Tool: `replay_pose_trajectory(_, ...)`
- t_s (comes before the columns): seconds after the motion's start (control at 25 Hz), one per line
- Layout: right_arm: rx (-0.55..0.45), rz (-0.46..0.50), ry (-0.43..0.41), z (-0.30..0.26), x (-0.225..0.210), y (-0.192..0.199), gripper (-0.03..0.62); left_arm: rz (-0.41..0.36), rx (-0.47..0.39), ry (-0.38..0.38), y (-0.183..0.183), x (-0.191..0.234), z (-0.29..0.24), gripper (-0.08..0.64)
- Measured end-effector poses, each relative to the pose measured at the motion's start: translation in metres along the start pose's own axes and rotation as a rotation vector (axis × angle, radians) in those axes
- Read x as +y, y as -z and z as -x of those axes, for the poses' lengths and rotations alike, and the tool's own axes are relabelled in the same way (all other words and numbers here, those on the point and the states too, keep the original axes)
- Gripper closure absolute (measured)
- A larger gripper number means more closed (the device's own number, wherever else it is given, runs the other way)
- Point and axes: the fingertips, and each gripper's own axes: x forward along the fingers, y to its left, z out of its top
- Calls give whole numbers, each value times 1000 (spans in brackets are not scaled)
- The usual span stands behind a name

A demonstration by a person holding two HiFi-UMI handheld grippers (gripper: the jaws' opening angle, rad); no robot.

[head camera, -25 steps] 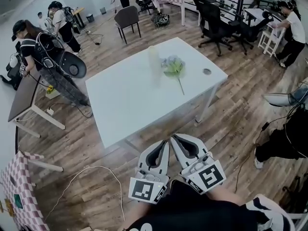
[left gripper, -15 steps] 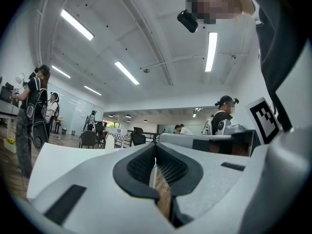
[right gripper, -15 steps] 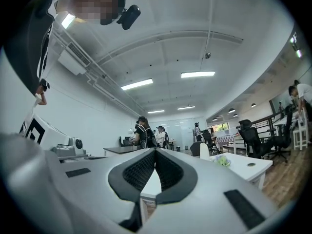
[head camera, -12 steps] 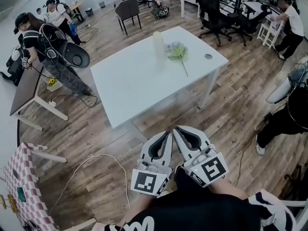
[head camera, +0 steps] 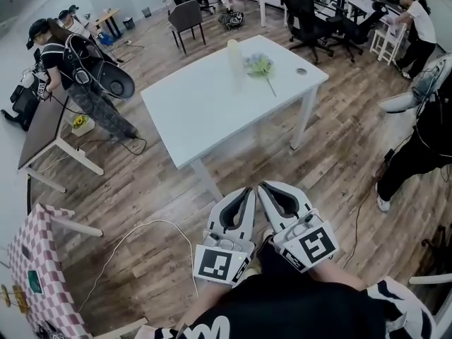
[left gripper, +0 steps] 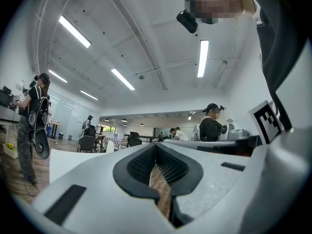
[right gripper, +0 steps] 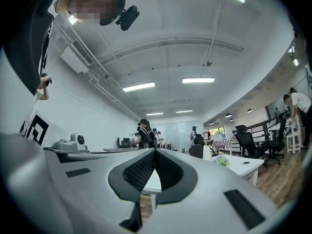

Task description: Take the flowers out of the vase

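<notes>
A white table (head camera: 205,111) stands well ahead of me in the head view. On its far end a pale vase (head camera: 233,50) stands upright, and a bunch of green and pale flowers (head camera: 260,66) lies flat beside it, stem toward the near right. My left gripper (head camera: 244,192) and right gripper (head camera: 263,187) hang side by side over the wooden floor, far short of the table, both shut and holding nothing. In the left gripper view the left gripper (left gripper: 156,145) has its jaws meeting. From the right gripper (right gripper: 155,151) the flowers (right gripper: 223,161) show small on the table (right gripper: 243,167).
A person with a backpack (head camera: 78,69) stands left by a dark desk (head camera: 42,133). A chequered-cloth table (head camera: 28,260) is near left, with a white cable (head camera: 141,239) on the floor. Office chairs (head camera: 300,13) stand beyond the table; another person (head camera: 417,147) is at right.
The table with vase and flowers has drawn farther away and higher in the head view as I back off. Both grippers stay shut side by side.
</notes>
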Motion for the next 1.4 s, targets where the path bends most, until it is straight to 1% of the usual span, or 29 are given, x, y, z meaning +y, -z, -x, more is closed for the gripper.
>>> replay_pose_trajectory(0.16, -9, 15, 24, 19, 20, -5, 574, 1, -10, 14, -5, -10, 24, 552)
replay_pose_trajectory(0.36, -16, 12, 49, 39, 45, -4, 574, -3, -8, 42, -5, -24, 53, 552)
replay_pose_trajectory(0.64, -5, 7, 37, 51, 77, 3, 574, 5, -2, 41, -3, -28, 84, 552)
replay_pose_trajectory(0.88, -6, 14, 25, 50, 82, 3, 574, -6, -18, 26, -8, -26, 89, 552)
replay_pose_trajectory(1.0, -4, 0, 25, 50, 84, 3, 574, -14, -9, 24, -9, -25, 90, 552)
replay_pose_trajectory(1.16, 0, 16, 19, 55, 84, 2, 574, -31, -19, 23, -8, -31, 89, 552)
replay_pose_trajectory(1.28, 11, -7, 17, 59, 82, 4, 574, -29, -21, 30, -8, -33, 87, 552)
replay_pose_trajectory(1.4, 18, 23, 20, 63, 79, 3, 574, -25, -25, 36, -9, -37, 85, 552)
